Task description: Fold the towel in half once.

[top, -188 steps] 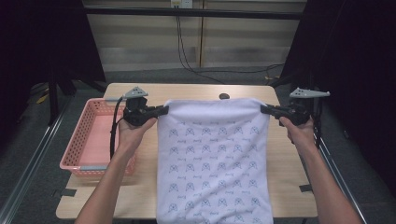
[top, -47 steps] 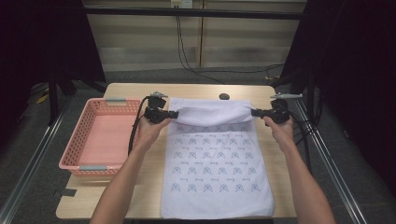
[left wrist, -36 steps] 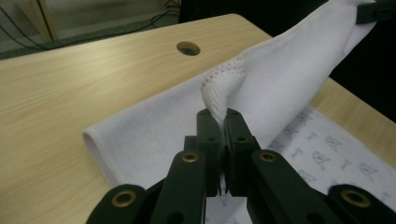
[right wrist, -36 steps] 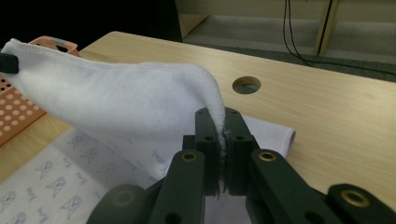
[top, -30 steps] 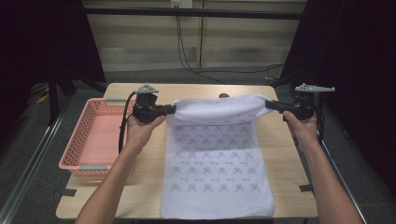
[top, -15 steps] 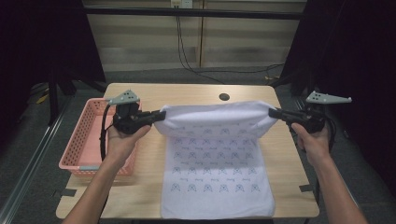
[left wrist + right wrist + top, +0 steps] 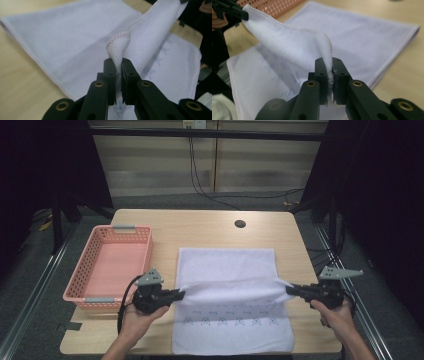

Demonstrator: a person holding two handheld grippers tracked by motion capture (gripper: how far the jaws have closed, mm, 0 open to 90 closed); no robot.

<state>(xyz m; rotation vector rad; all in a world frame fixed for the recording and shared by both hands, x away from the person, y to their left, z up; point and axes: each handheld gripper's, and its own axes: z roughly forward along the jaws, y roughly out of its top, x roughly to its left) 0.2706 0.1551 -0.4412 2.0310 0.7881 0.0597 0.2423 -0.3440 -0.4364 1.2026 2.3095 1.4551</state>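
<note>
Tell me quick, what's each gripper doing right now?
Left gripper: closed on a towel corner.
Right gripper: closed on the towel's other corner.

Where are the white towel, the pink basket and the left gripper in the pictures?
white towel (image 7: 225, 262): high view, flat upper layer.
pink basket (image 7: 131, 228): high view, far rim.
left gripper (image 7: 118, 65): left gripper view, between the fingertips, shut on the towel's corner.

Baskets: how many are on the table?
1. The pink basket sits at the table's left side, beside the white towel. Its edge also shows in the right gripper view; none seems hidden.
</note>
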